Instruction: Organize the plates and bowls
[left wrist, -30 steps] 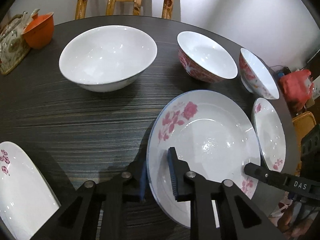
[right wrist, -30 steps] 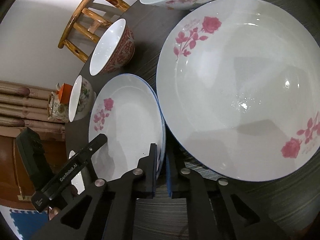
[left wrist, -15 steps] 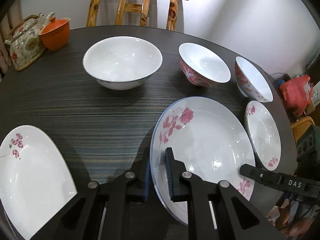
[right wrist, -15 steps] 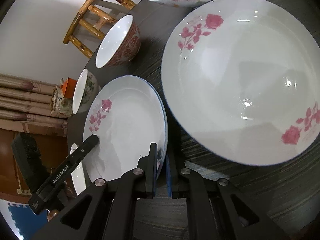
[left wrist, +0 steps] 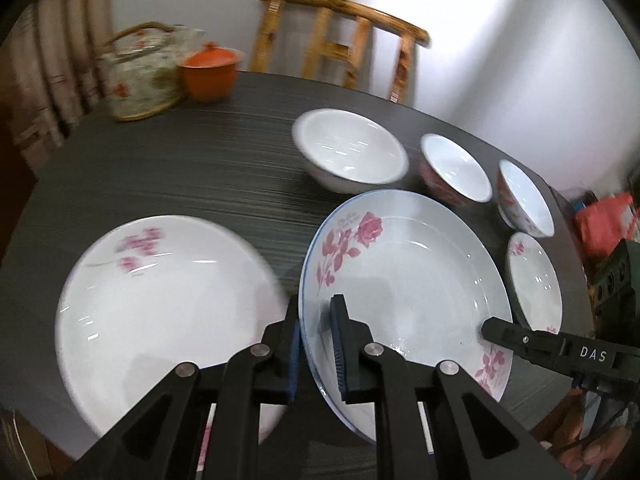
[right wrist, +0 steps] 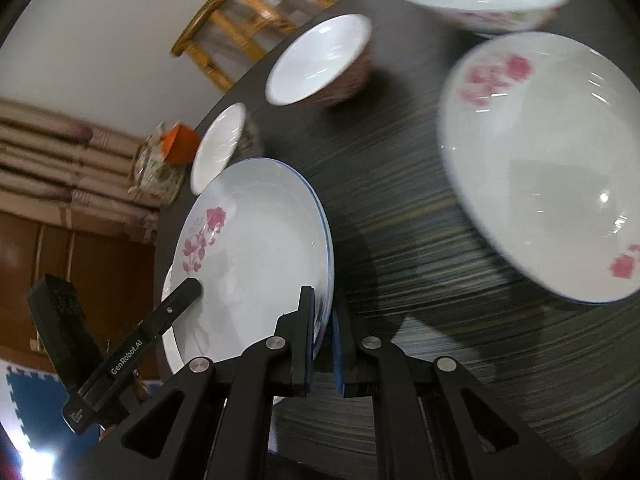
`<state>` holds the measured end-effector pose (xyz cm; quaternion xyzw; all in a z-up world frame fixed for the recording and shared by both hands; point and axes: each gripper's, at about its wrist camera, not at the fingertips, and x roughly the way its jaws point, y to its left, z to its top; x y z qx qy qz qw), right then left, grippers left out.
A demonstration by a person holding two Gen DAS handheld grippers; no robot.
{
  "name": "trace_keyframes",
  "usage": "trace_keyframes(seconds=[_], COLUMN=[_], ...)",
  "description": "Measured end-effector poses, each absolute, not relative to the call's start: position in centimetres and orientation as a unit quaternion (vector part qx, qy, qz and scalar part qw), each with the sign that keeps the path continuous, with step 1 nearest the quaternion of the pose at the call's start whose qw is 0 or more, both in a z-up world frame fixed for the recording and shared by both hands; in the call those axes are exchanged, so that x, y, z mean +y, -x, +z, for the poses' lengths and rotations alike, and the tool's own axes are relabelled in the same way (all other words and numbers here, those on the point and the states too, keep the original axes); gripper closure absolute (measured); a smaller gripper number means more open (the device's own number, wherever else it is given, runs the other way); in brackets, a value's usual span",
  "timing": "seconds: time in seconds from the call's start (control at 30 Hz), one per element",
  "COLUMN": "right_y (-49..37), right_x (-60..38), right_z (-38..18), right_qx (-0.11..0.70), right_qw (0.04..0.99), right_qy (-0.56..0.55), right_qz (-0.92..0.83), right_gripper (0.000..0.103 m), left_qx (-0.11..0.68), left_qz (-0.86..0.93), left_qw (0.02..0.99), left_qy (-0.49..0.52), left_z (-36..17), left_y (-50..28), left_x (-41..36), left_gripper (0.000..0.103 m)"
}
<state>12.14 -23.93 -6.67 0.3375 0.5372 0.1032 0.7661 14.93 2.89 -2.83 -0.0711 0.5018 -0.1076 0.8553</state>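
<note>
A large blue-rimmed rose plate (left wrist: pixel 404 280) hangs tilted above the dark table (left wrist: pixel 180 168), held from two sides. My left gripper (left wrist: pixel 316 312) is shut on its near rim. In the right wrist view my right gripper (right wrist: pixel 322 300) is shut on the opposite rim of the same plate (right wrist: pixel 256 248). A second large flowered plate (left wrist: pixel 160 300) lies flat to the left, blurred in the right wrist view (right wrist: pixel 540 168). Behind stand a big white bowl (left wrist: pixel 348 148) and two red-patterned bowls (left wrist: pixel 456 172) (left wrist: pixel 524 196). A small plate (left wrist: pixel 534 276) lies at the right edge.
At the back left of the table stand a flowered teapot (left wrist: pixel 140 72) and an orange lidded cup (left wrist: pixel 208 68). A wooden chair (left wrist: pixel 344 36) sits behind the table against the wall. A red bag (left wrist: pixel 604 220) lies beyond the right table edge.
The held plate has risen and shifted left toward the second large plate, which has come fully into view. My left jaws have narrowed onto the rim. Both views now blur with motion.
</note>
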Motion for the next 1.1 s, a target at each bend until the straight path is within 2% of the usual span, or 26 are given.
trace_keyframes(seconds=[0.47, 0.8, 1.1], right_y=[-15.2, -16.9, -17.3], right_x=[-9.5, -5.0, -4.3], right_z=[-6.4, -7.3, -7.4], right_qx=[0.572, 0.592, 0.587], right_qw=[0.755, 0.757, 0.767], right_qy=[-0.262, -0.204, -0.181], right_qz=[0.185, 0.186, 0.183], right_gripper=[0.094, 0.094, 0.094], left_qx=[0.501, 0.509, 0.508], left_qz=[-0.007, 0.010, 0.008], left_qw=[0.857, 0.851, 0.854], left_qy=[0.120, 0.130, 0.117], left_z=[-3.4, -5.7, -5.8], left_y=[-11.8, -11.5, -11.6], left_x=[16.3, 18.8, 18.3], left_gripper=[0.088, 0.088, 0.086])
